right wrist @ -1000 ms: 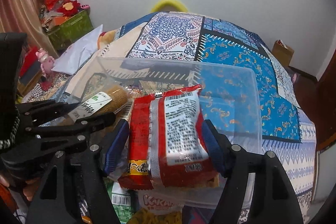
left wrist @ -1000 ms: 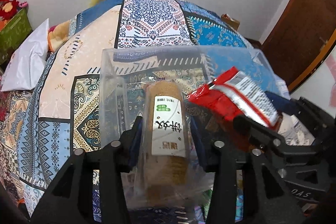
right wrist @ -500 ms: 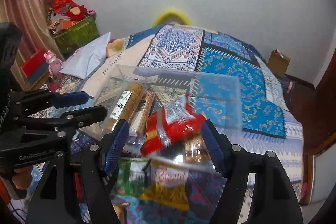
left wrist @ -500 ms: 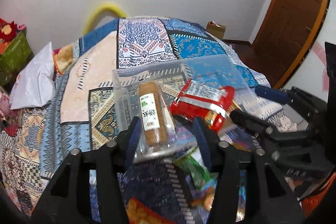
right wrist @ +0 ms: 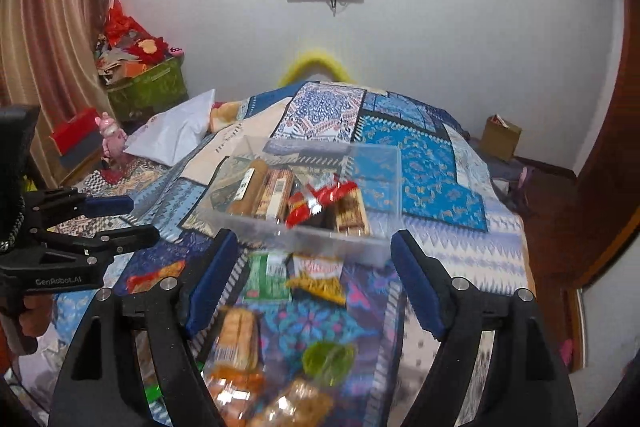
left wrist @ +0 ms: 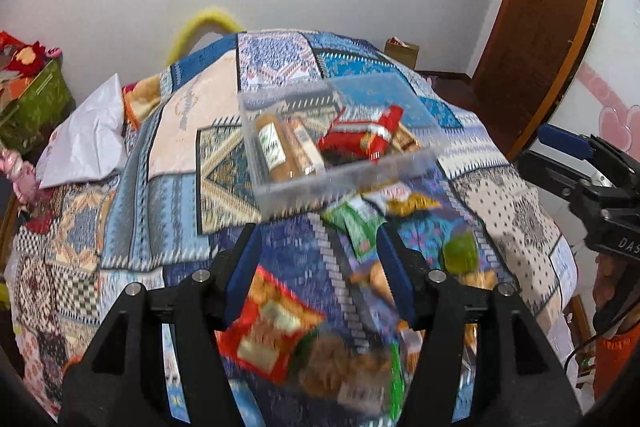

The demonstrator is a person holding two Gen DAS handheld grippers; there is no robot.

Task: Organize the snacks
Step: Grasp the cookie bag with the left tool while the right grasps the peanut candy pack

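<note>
A clear plastic bin (left wrist: 352,173) (right wrist: 320,241) sits on the patterned bedspread. Inside lie a brown biscuit roll (left wrist: 272,151) (right wrist: 250,191), a second roll (right wrist: 276,193) and a red snack packet (left wrist: 360,137) (right wrist: 320,201). My left gripper (left wrist: 320,267) is open and empty, pulled back above loose snacks in front of the bin. My right gripper (right wrist: 316,279) is open and empty, also back from the bin. Each gripper shows in the other's view, at the right edge (left wrist: 568,155) and the left edge (right wrist: 100,219).
Loose snack packets lie on the bedspread (left wrist: 160,187) in front of the bin: a green one (right wrist: 266,277), a yellow one (right wrist: 318,277), a red one (left wrist: 272,327), a lime-green one (right wrist: 328,361). A white pillow (right wrist: 172,133) lies far left. A brown door (left wrist: 540,27) stands right.
Both grippers let go of their snacks, the biscuit roll and the red packet, into the bin, then drew back and up. The bin now looks farther off.
</note>
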